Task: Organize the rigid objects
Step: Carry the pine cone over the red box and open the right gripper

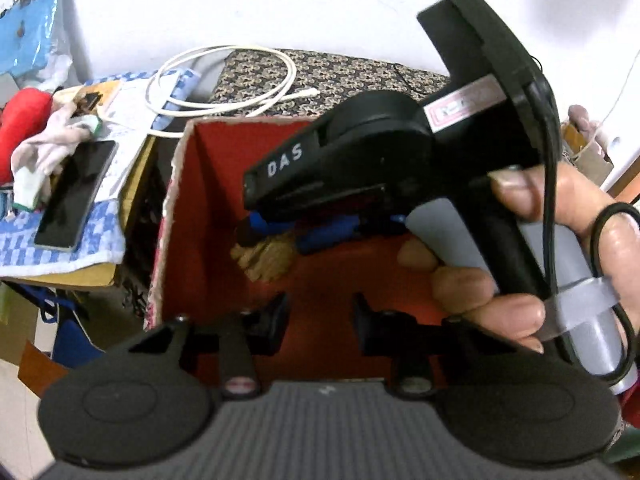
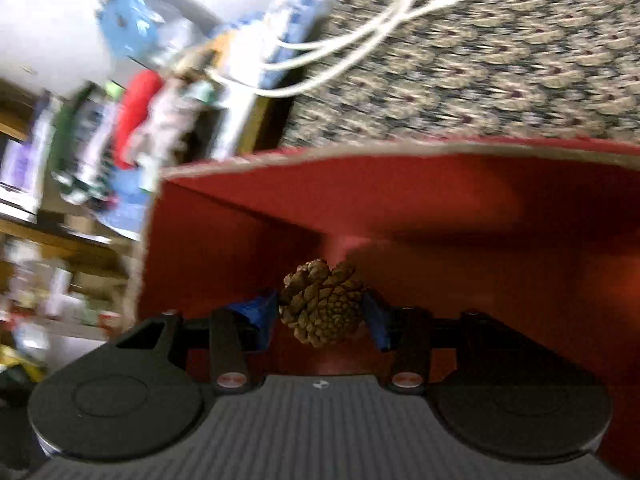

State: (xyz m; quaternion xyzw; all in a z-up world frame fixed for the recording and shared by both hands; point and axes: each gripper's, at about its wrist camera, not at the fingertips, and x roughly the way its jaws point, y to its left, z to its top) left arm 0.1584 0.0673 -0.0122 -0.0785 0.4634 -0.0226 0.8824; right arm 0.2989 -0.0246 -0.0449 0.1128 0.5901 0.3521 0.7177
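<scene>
red felt-like lining covers the inside of the cardboard box, whose raw torn rim shows pale; it stands on a patterned woven cushion with a smooth white cable looped across it. the right gripper, its fingers wrapped in blue tape, is clamped on a brown pine cone, rough and scaly, held over the box's open mouth just inside the near wall. the step in hand looks like the drop-off: the cone is being carried into the box. next the jaws would need to lower a little and part so the cone lands on the floor rather than catching the rim. the left gripper hangs over the same box with jaws narrowly apart and nothing between them; a hand grips the other tool's handle close above it, so the two could bump.
</scene>
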